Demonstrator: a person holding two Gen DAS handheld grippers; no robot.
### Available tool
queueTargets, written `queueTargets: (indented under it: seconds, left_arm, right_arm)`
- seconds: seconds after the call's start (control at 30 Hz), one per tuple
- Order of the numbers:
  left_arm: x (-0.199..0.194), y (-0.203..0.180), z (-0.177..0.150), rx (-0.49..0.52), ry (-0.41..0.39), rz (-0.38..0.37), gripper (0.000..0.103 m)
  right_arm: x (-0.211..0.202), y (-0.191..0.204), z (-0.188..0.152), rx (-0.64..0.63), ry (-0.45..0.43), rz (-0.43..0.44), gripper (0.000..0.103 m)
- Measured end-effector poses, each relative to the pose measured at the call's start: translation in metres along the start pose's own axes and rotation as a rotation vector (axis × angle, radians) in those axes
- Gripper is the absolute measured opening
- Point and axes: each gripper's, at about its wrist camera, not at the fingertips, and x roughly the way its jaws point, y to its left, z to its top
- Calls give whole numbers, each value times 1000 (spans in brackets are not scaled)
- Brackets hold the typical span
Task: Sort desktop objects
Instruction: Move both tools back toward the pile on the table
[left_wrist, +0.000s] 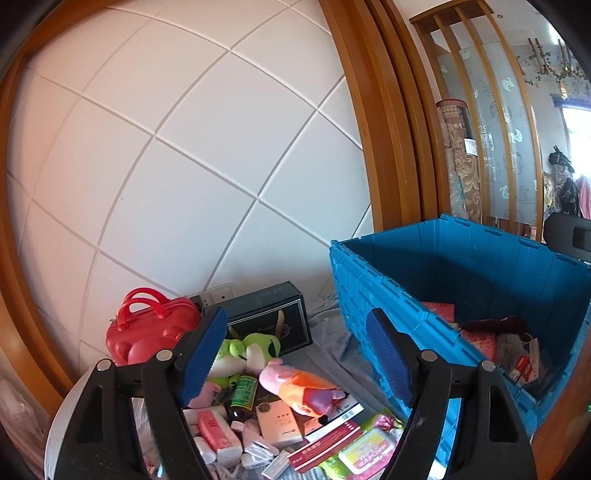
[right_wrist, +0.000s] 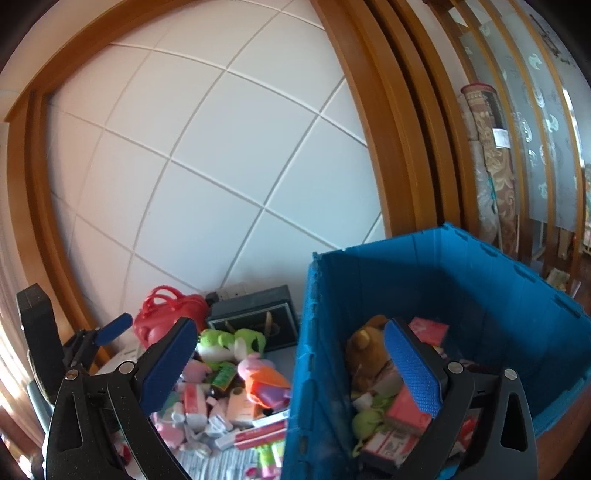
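The left tongs (left_wrist: 295, 354) stand wide apart with nothing between the blue pads; the right tongs (right_wrist: 291, 369) gape just as wide, also holding nothing, one pad over the pile and the other over the blue crate (right_wrist: 480, 295); in the right wrist view the left tongs show at nine o'clock; the heap of small things (left_wrist: 258, 424) lies on the cloth-covered tabletop (left_wrist: 325, 332) at six o'clock in the left wrist view, just beside the crate's ribbed wall; in it lie a pink plush (left_wrist: 299, 387), a green plush (left_wrist: 251, 350), a dark bottle with a green label (left_wrist: 242, 398) whose print is too small to read, a beige box (left_wrist: 279, 422) and a green wipes pack (left_wrist: 365, 448) whose upside-down lettering cannot be made out; behind, at eleven o'clock, stand a red handbag-shaped case (left_wrist: 147, 325) and a dark gift box (left_wrist: 269, 317); the crate at three o'clock holds a brown plush (right_wrist: 369, 350) and pink and red cartons (right_wrist: 406, 410); their print is illegible
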Motion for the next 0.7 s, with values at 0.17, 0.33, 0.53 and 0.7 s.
queueTargets:
  seconds: [0.17, 0.33, 0.53, 0.7]
  left_arm:
    - [-16, 47, -30, -4, 36, 20, 78]
    - [-25, 94, -66, 15, 91, 37, 78]
    - [-42, 155, -113, 32, 104, 127, 78]
    - [-50, 187, -167, 4, 171, 179, 78]
  right_arm:
    - [3, 59, -21, -23, 25, 20, 103]
    - [12, 108, -43, -18, 55, 38, 103]
    - [21, 144, -69, -36, 87, 15, 103]
    - [51, 143, -111, -42, 203, -5, 103]
